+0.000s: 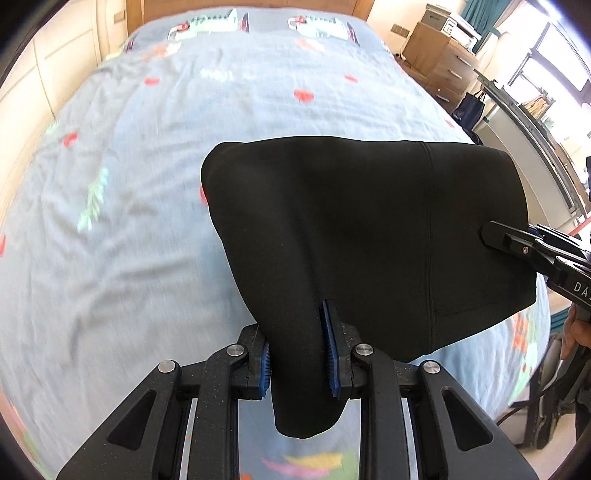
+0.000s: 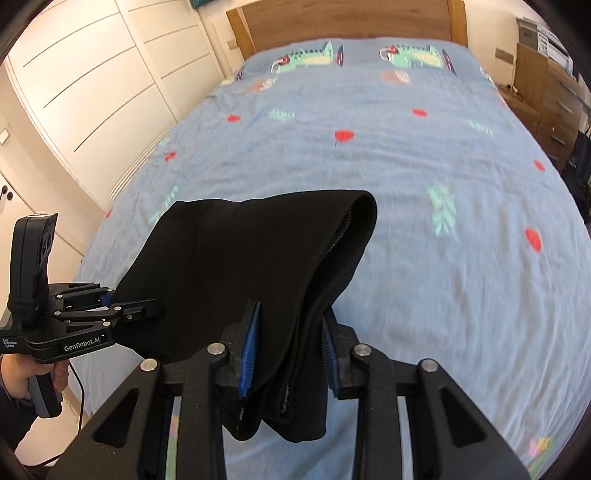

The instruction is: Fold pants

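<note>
The black pants (image 1: 362,229) hang folded over, held up above the bed between both grippers. My left gripper (image 1: 299,354) is shut on one bunched end of the pants, with fabric drooping below the blue pads. My right gripper (image 2: 290,350) is shut on the other end of the pants (image 2: 251,258), where several layers and a waistband edge show. The right gripper also shows at the right edge of the left wrist view (image 1: 491,234). The left gripper also shows at the left of the right wrist view (image 2: 147,310), clamped on the cloth.
A bed with a light blue patterned sheet (image 2: 406,177) fills both views below the pants. A wooden headboard (image 2: 347,18) is at the far end. White wardrobe doors (image 2: 92,85) stand to the left. Wooden drawers (image 1: 439,55) and a window stand to the right.
</note>
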